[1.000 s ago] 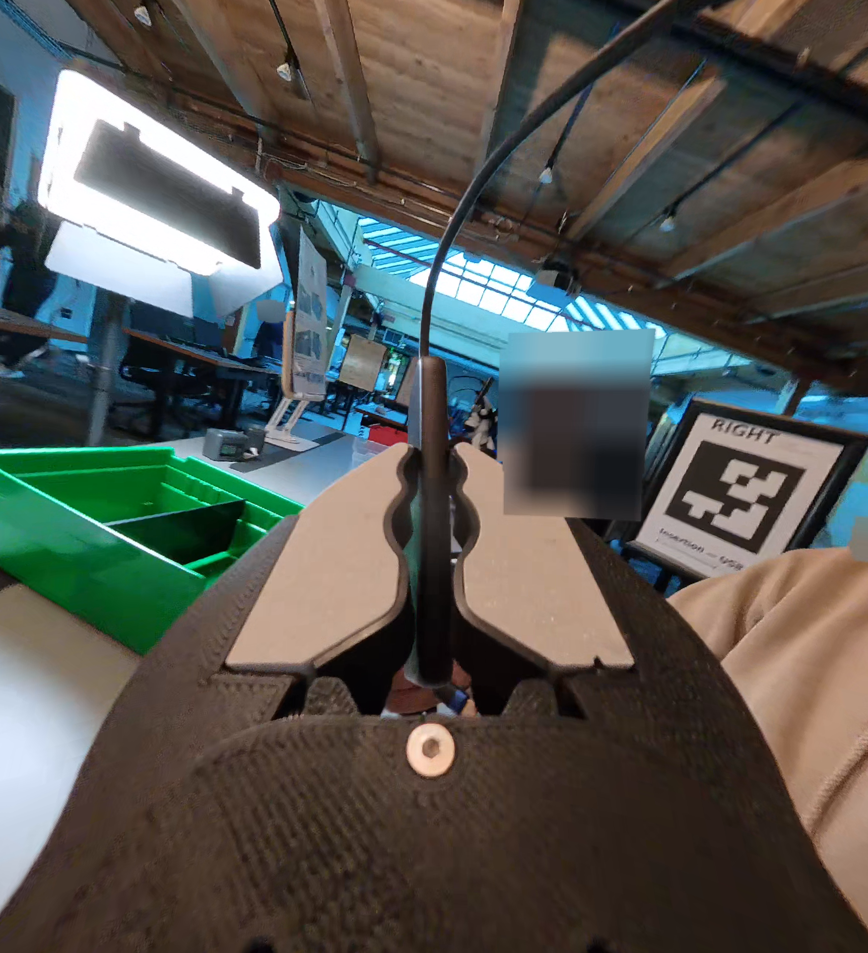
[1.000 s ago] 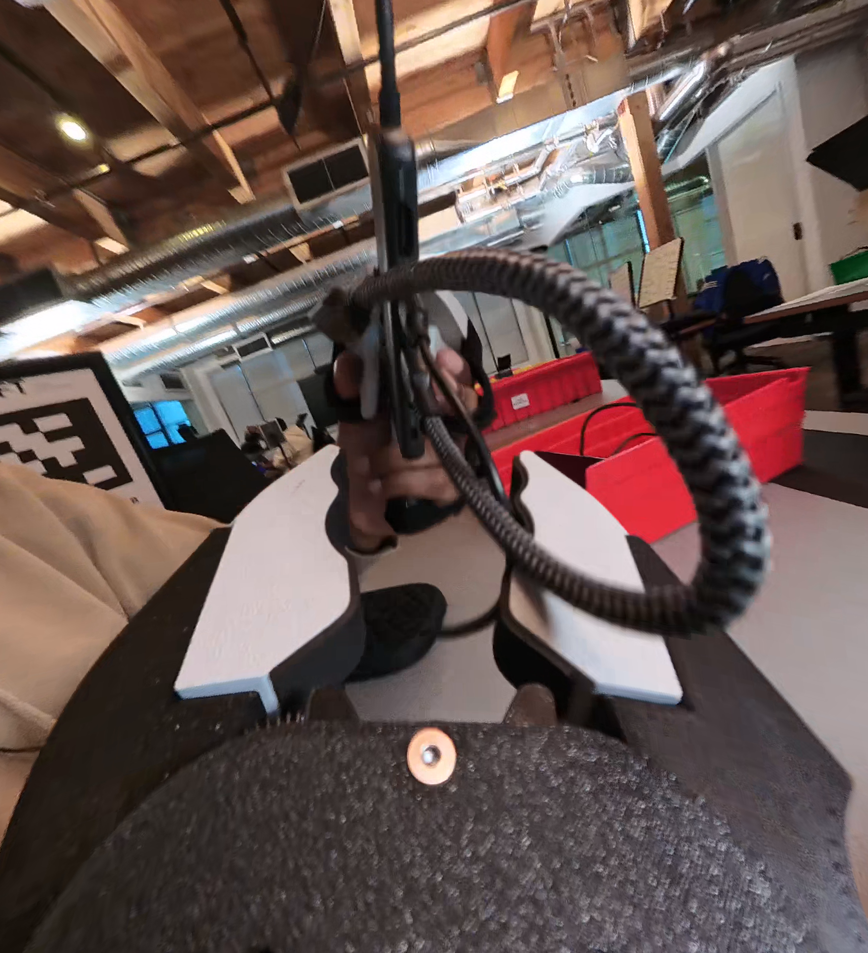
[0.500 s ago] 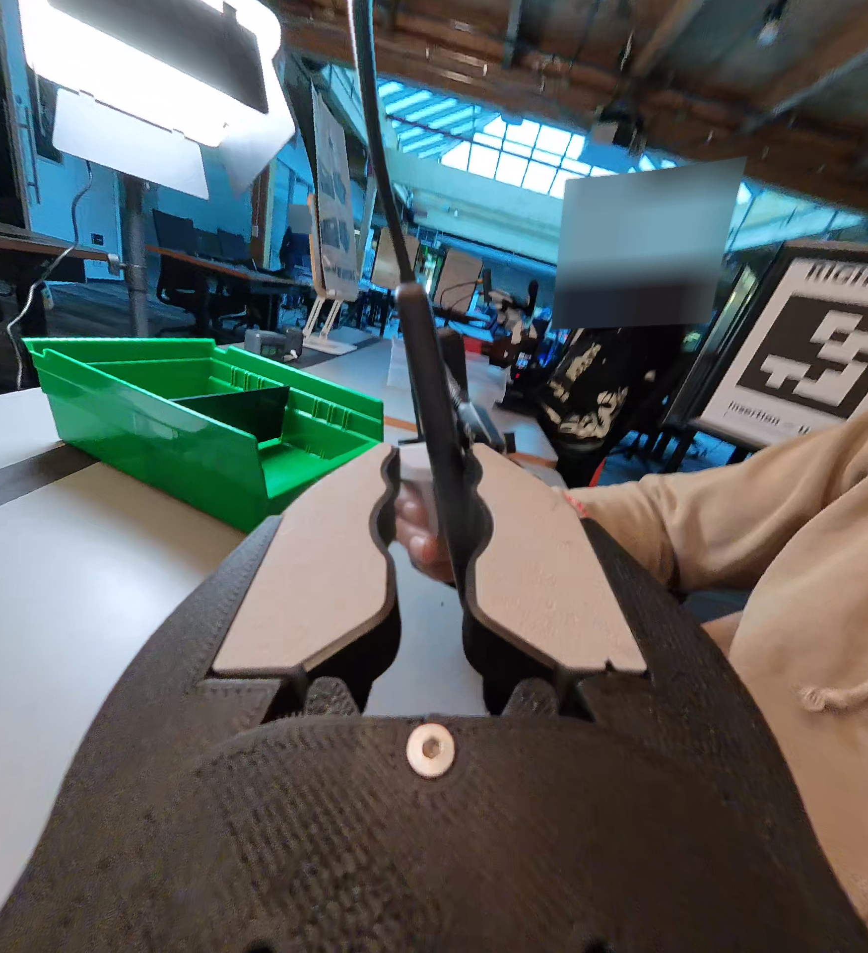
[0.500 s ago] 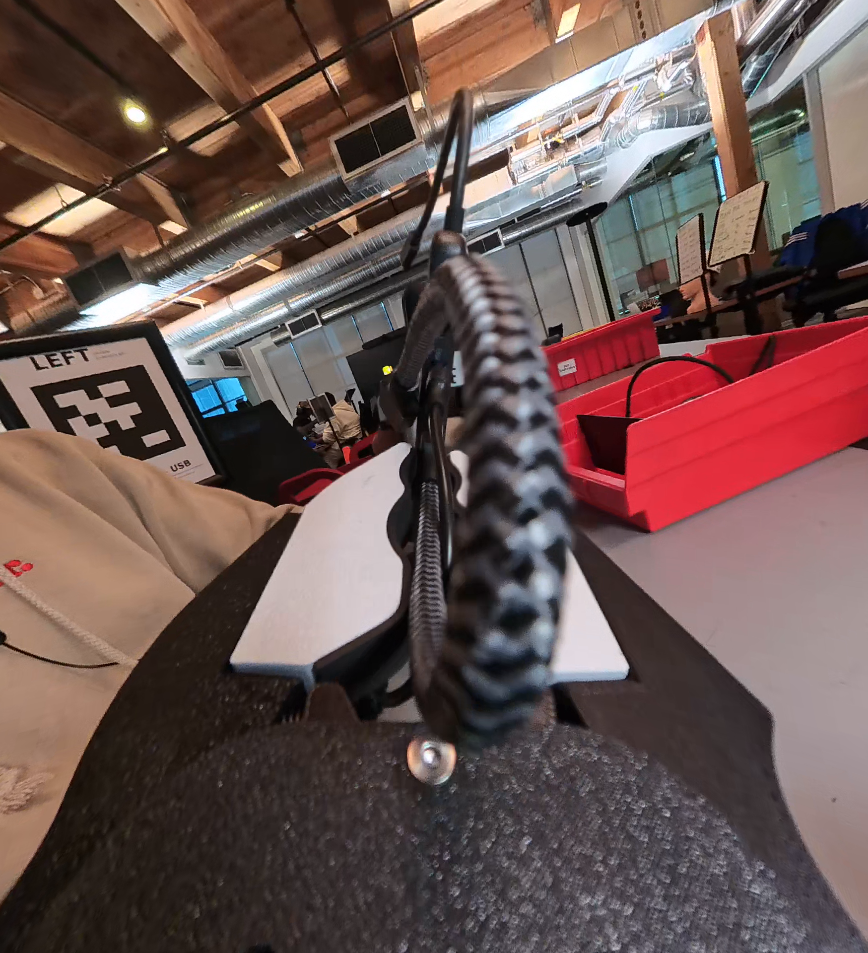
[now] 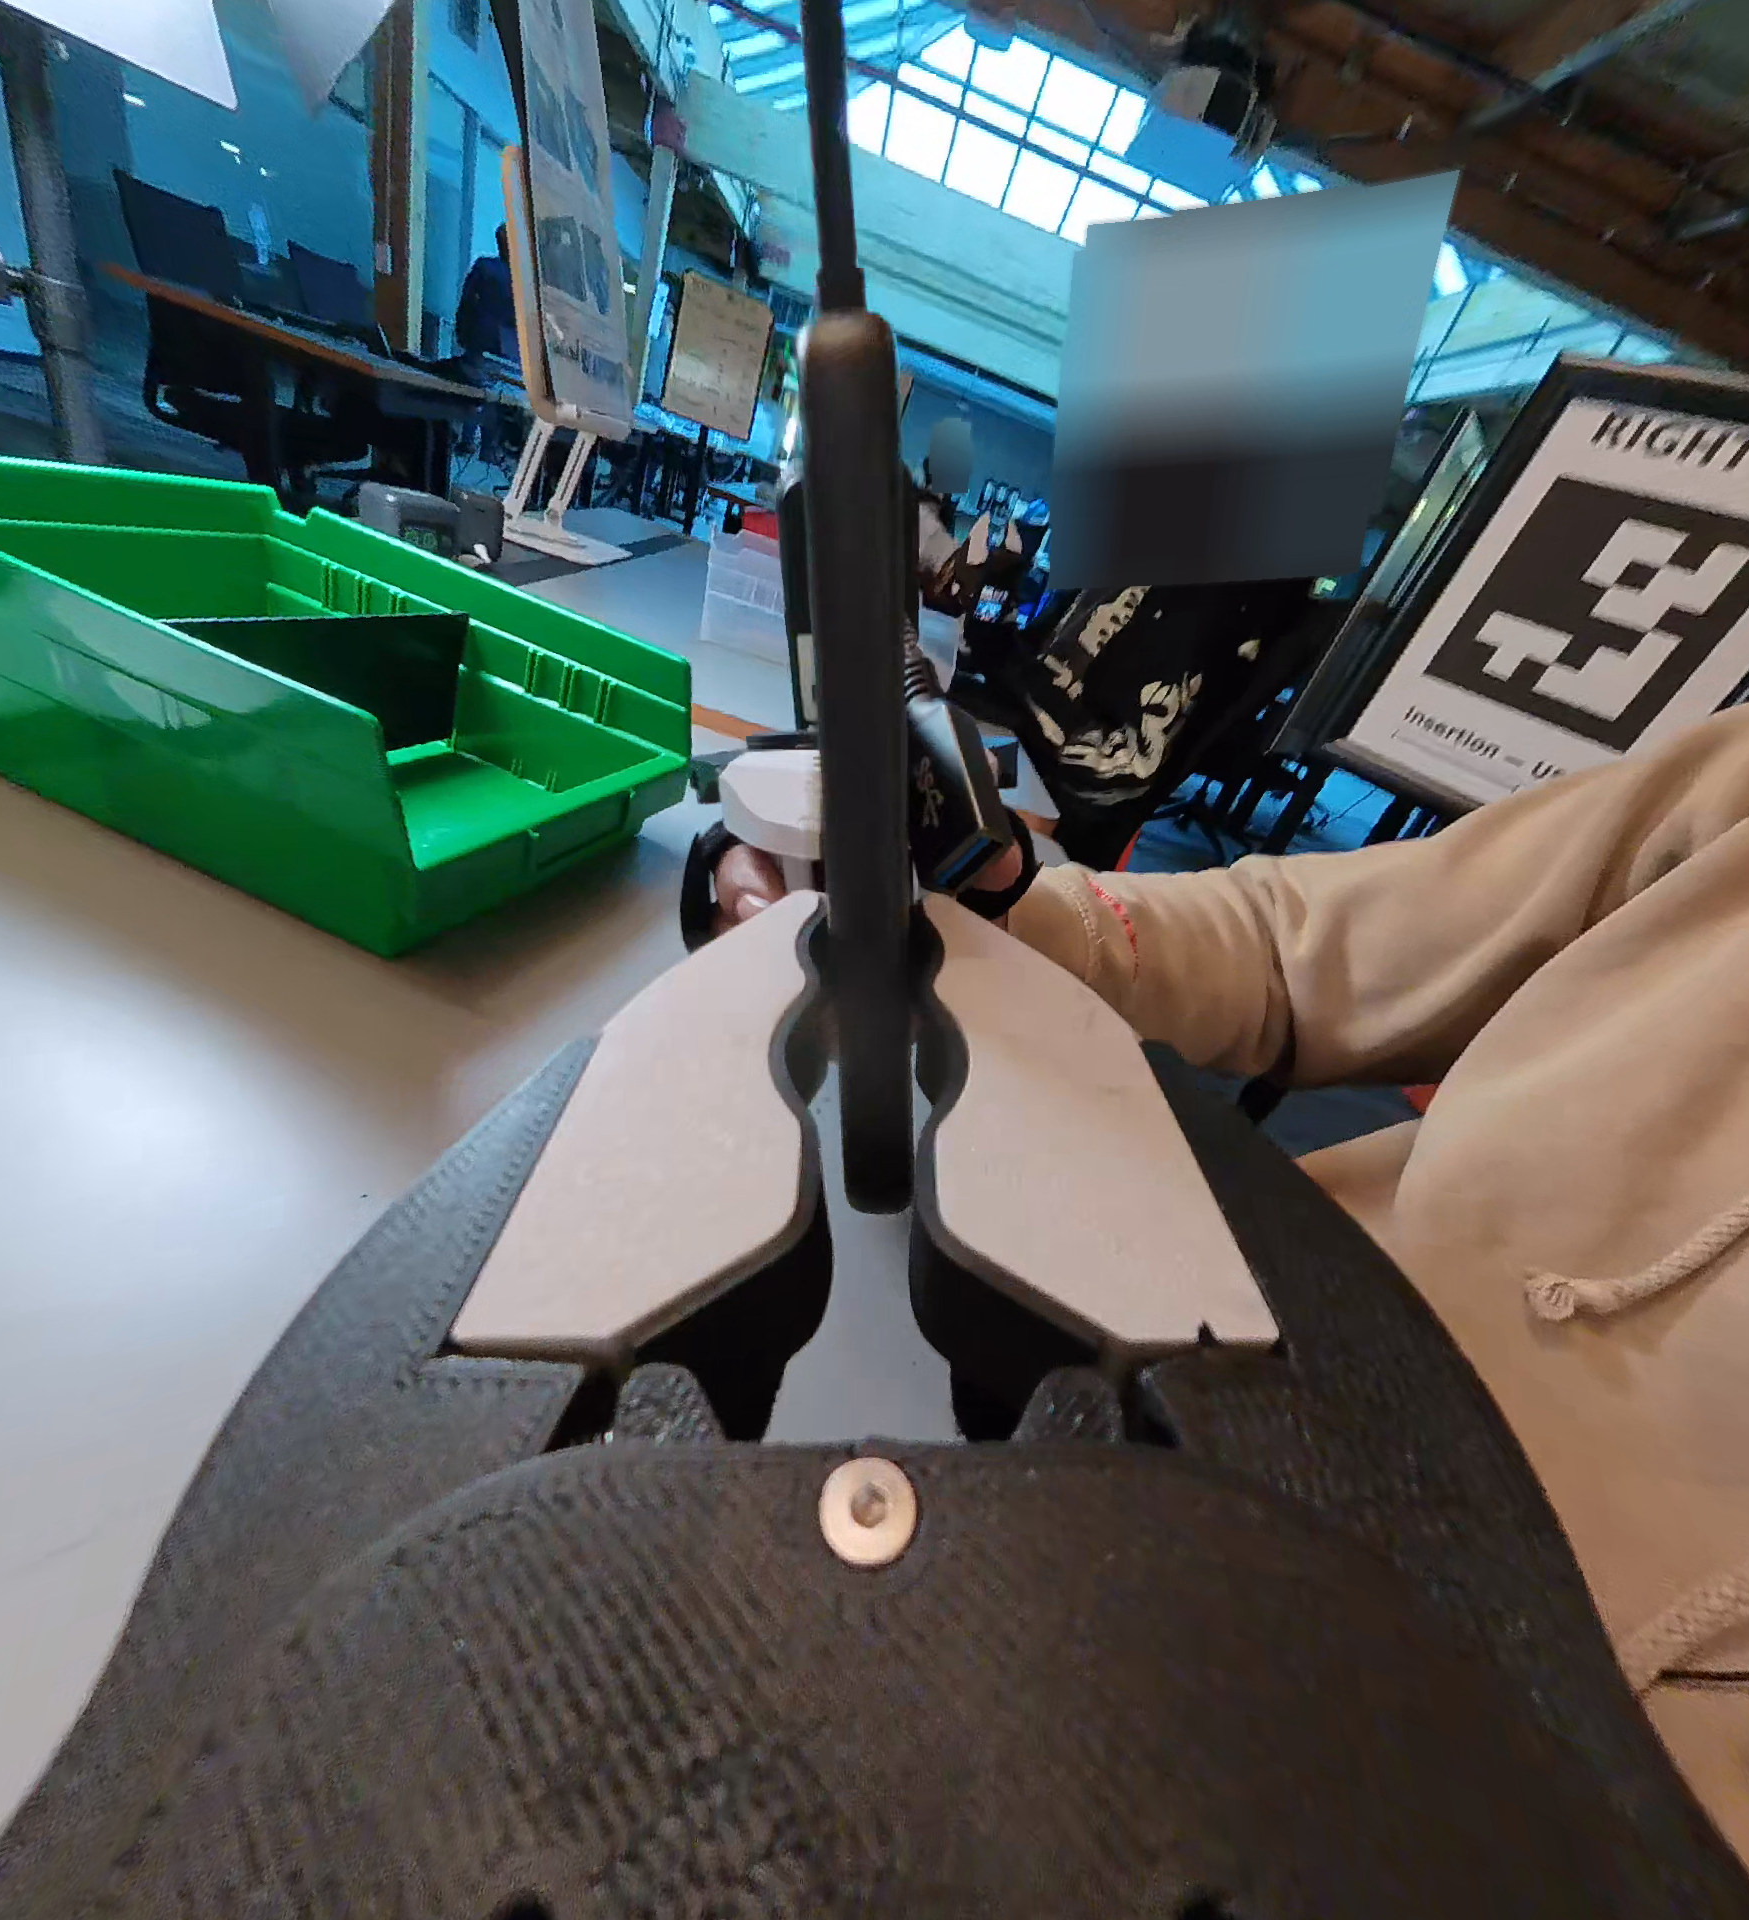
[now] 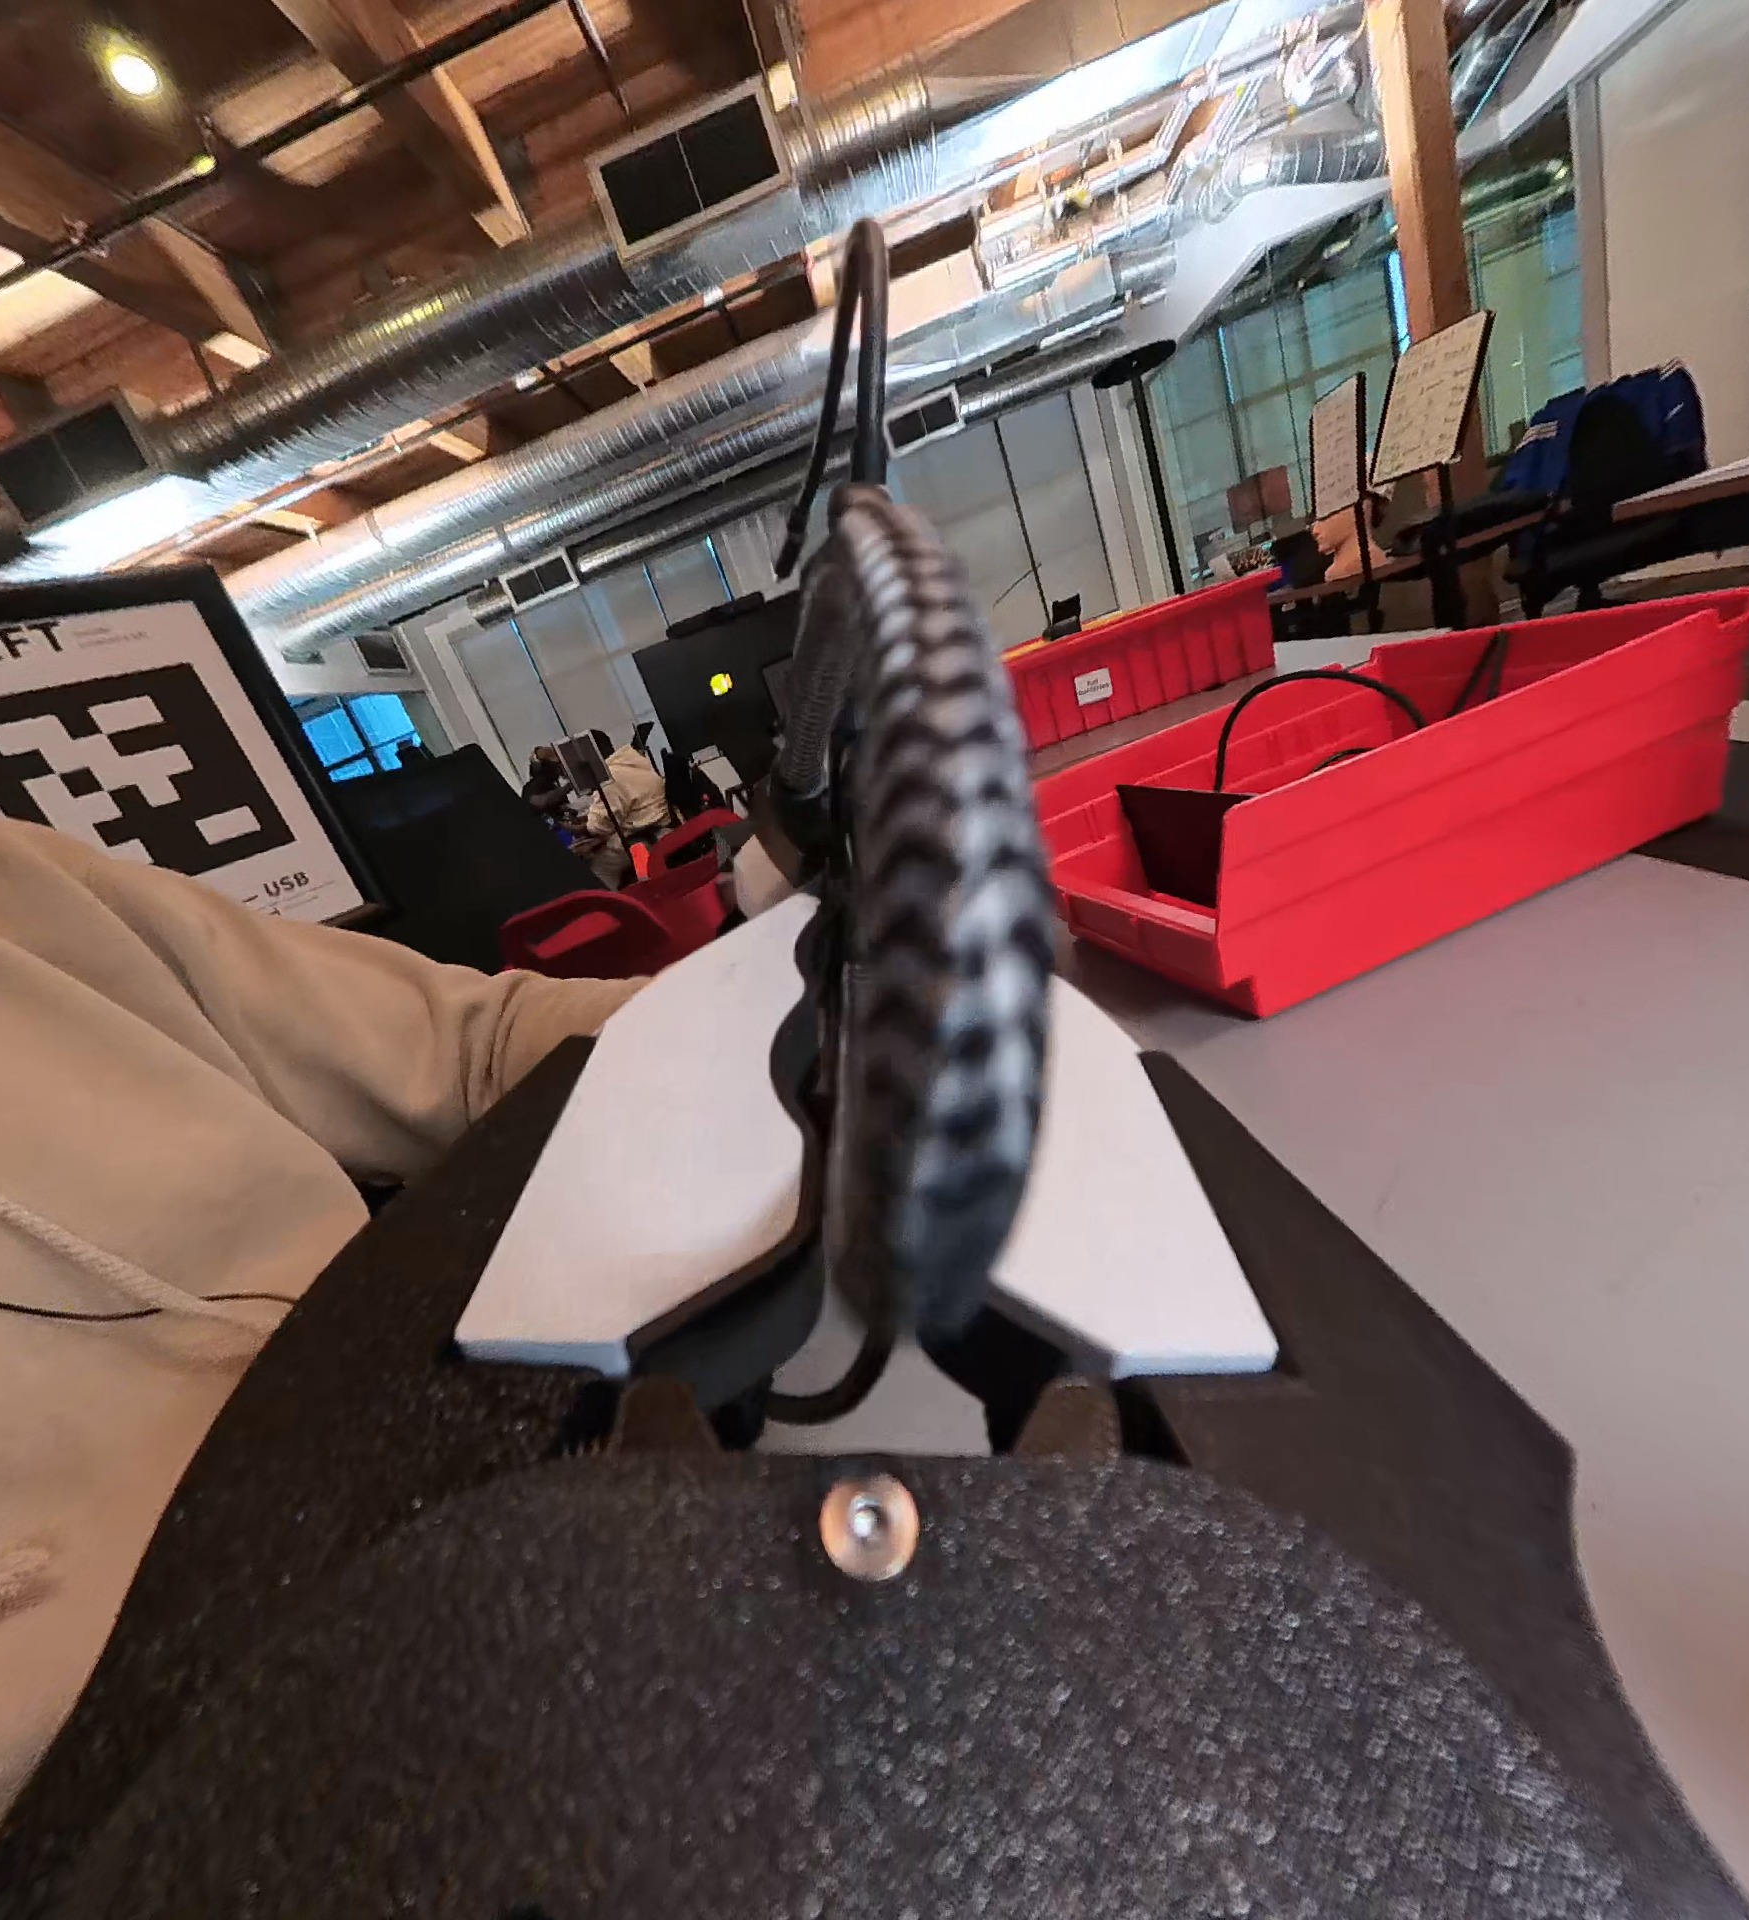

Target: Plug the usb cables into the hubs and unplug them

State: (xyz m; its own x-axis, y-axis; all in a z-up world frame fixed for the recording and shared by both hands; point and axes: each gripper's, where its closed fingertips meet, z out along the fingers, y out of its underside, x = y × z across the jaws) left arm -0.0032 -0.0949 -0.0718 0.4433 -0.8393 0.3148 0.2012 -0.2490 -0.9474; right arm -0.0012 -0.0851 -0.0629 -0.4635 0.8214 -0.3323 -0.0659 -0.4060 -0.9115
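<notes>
Both tools clamped: your left gripper (image 5: 868,1023) grips the slim dark hub (image 5: 854,748), right gripper (image 6: 917,1049) the braided black-grey cable (image 6: 937,935); plug (image 5: 953,805) beside hub, apparently unseated.

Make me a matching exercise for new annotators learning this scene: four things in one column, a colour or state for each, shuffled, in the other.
Things:
1. hub
2. braided cable
3. bin in the left wrist view
4. bin in the right wrist view

Colour or state:
A. red, with a thin black cable inside
B. clamped upright in the left gripper
C. green
D. looped, in the right gripper

Pairs: 1-B, 2-D, 3-C, 4-A
</notes>
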